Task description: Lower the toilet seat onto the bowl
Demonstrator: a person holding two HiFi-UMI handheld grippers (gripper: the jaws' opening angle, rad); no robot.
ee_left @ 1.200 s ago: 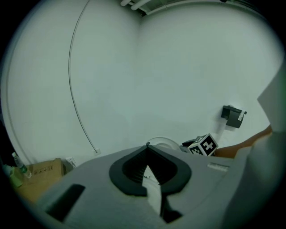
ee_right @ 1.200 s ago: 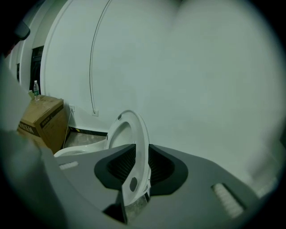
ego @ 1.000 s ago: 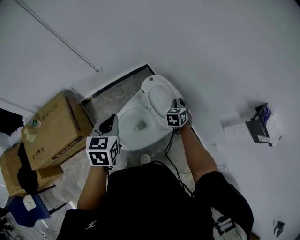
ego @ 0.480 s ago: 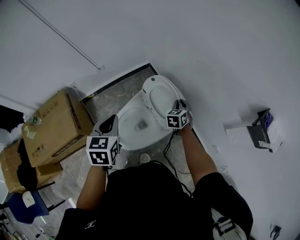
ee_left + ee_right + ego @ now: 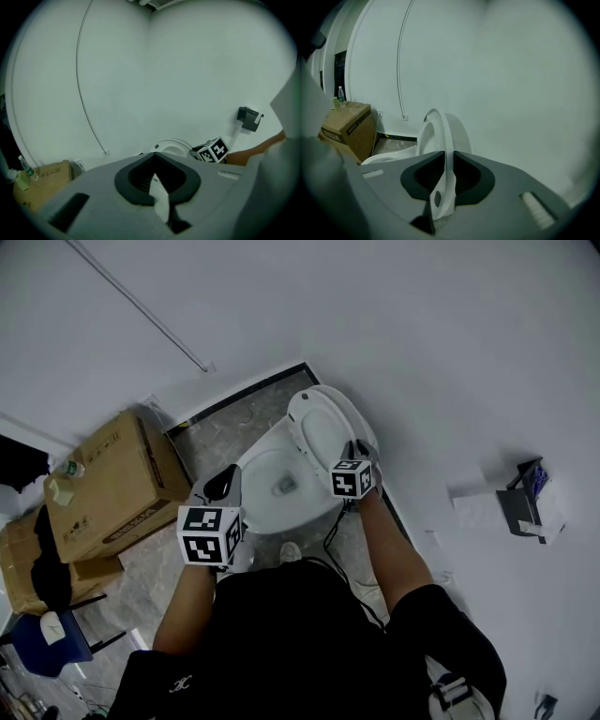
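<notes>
The white toilet seat (image 5: 319,432) stands raised against the wall behind the bowl (image 5: 249,507). My right gripper (image 5: 354,450) is at the seat's right rim. In the right gripper view the upright seat ring (image 5: 437,136) runs between the jaws of the right gripper (image 5: 446,164). They are closing, and the pads touch both faces of the ring. My left gripper (image 5: 223,484) hovers left of the bowl, away from it. In the left gripper view the left gripper (image 5: 157,180) has its jaws together with nothing held. The seat (image 5: 171,146) and the right gripper's cube (image 5: 213,151) show beyond.
A large cardboard box (image 5: 112,484) stands left of the toilet, with another box and a blue chair (image 5: 42,638) further left. A paper holder (image 5: 520,498) hangs on the right wall. A dark skirting strip (image 5: 244,395) runs behind the bowl.
The head view has shifted a little. Both grippers stay almost where they were, the right one at the seat rim. The seat is still upright.
</notes>
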